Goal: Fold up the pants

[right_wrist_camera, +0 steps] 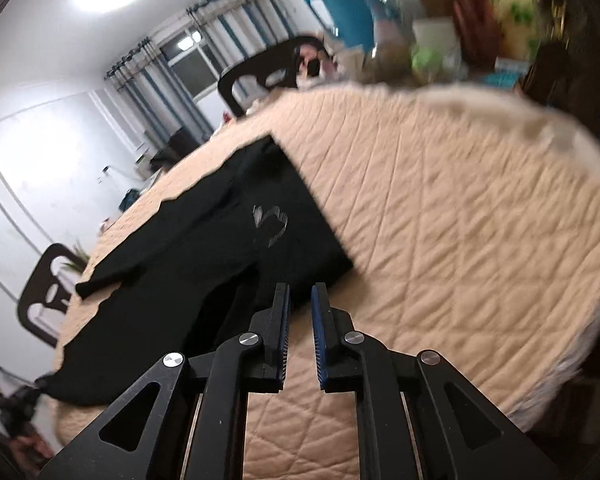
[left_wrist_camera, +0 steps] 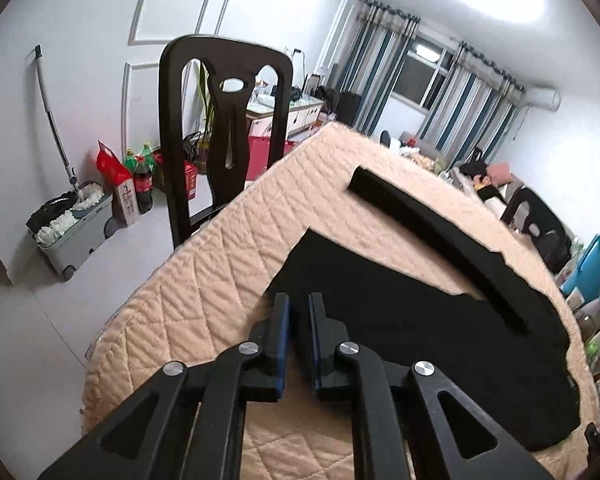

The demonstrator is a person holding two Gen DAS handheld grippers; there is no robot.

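– What does the left wrist view show?
– Black pants spread on the quilted beige cover, one leg angled away; left gripper slightly parted, empty.
– And the right wrist view?
– Pants flat with a grey logo; right gripper narrowly apart, gripping nothing.
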